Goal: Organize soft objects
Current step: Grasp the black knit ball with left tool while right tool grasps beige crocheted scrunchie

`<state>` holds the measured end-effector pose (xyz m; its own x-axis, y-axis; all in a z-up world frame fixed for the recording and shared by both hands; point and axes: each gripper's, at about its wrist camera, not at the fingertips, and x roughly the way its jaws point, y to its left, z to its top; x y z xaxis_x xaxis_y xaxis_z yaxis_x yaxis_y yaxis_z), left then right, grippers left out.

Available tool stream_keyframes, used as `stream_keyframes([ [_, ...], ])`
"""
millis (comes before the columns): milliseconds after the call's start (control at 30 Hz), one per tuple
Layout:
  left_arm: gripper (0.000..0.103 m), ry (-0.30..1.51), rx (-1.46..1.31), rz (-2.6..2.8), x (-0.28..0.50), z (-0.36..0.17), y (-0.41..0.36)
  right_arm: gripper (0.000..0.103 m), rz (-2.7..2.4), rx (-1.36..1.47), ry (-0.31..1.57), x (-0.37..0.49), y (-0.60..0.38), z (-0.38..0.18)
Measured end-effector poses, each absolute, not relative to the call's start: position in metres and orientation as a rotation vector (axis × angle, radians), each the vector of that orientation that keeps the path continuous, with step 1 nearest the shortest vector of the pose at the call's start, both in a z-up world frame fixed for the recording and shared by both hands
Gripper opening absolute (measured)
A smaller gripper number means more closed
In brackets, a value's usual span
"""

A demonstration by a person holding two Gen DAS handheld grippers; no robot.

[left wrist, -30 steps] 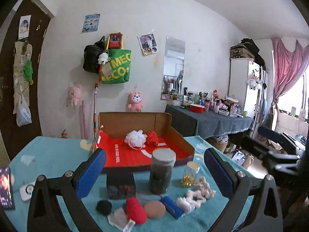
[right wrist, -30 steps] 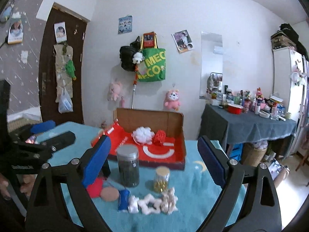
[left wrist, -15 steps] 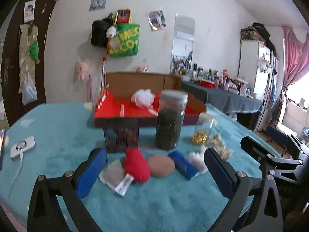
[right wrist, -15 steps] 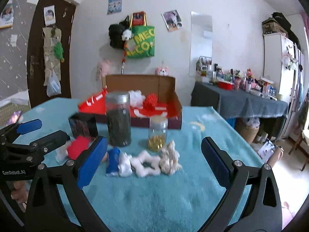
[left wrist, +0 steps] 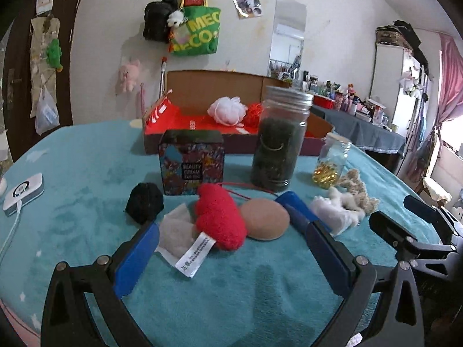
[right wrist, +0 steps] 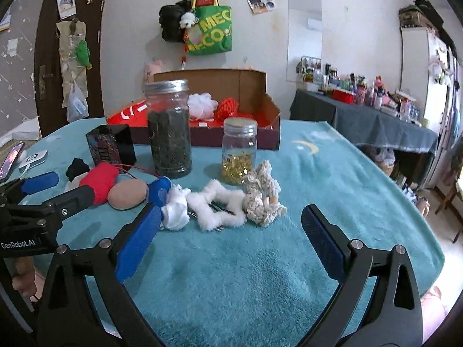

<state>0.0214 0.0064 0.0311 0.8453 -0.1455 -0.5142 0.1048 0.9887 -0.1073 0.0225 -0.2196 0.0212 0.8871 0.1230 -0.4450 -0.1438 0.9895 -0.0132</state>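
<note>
A row of soft things lies on the teal cloth: a black pom (left wrist: pixel 144 202), a white pad (left wrist: pixel 177 232), a red felt heart (left wrist: pixel 221 219), a tan sponge (left wrist: pixel 264 218), a blue roll (left wrist: pixel 295 206), a white fluffy star (right wrist: pixel 215 205) and a beige knitted piece (right wrist: pixel 262 195). My left gripper (left wrist: pixel 231 248) is open, low over the cloth just before the heart and sponge. My right gripper (right wrist: pixel 231 237) is open just before the white star and knitted piece. Nothing lies between the pads of either. A red-lined cardboard box (left wrist: pixel 162 121) behind holds a white puff (left wrist: pixel 227 110) and a red mesh ball (right wrist: pixel 228 108).
A tall dark-filled jar (left wrist: pixel 279 138), a small jar of gold bits (right wrist: pixel 238 150) and a patterned carton (left wrist: pixel 192 162) stand between the soft row and the box. A white device (left wrist: pixel 24 189) with a cable lies at the left. The table edge is close on the right.
Both grippers have dropped towards the table and tilted down; the row of soft things now looms larger and sits just ahead of the fingertips. Nothing on the table has moved.
</note>
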Motion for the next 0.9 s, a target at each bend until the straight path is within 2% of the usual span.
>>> stream_keyframes([
  [400,0.103,0.567,-0.029,-0.098,0.041,0.047,0.032,0.099,0.185,-0.034,0.590,0.055,-0.227,0.019],
  [633,0.103,0.609,-0.025,-0.060,0.059,0.054,0.063,0.099,0.204,0.066,0.620,0.080,-0.256,0.033],
  [767,0.095,0.667,-0.054,-0.074,0.070,0.051,0.078,0.099,0.183,0.023,0.641,0.093,-0.258,0.034],
  [833,0.095,0.699,-0.063,-0.081,0.076,0.048,0.083,0.099,0.183,-0.007,0.653,0.098,-0.256,0.033],
  [900,0.087,0.724,-0.062,-0.088,0.081,0.044,0.087,0.099,0.179,-0.032,0.682,0.105,-0.254,0.030],
])
